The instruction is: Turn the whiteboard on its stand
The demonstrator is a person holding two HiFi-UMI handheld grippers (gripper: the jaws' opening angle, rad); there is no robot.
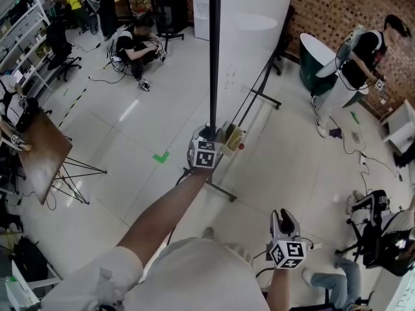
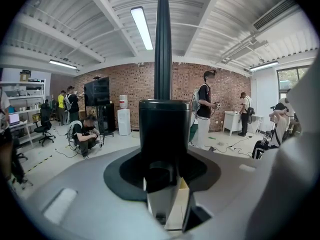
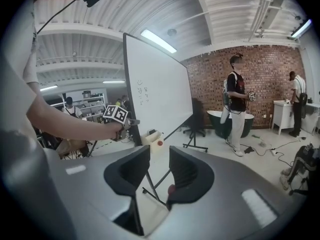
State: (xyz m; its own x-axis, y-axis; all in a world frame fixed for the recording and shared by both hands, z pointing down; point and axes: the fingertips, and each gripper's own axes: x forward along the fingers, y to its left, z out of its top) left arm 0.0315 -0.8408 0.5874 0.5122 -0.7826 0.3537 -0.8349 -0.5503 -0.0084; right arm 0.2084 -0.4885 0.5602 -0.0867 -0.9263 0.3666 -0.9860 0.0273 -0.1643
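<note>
On the tiled floor (image 1: 130,173) the whiteboard (image 1: 253,50) stands edge-on. The left tongs (image 1: 211,135) clamp its black edge low down. The right tongs (image 1: 285,220) gape empty, well apart from it.

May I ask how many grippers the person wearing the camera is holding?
2. The left gripper is out ahead, jaws closed on the black edge of the whiteboard; the right gripper hangs near the body, jaws apart and empty. Neither is hidden.
</note>
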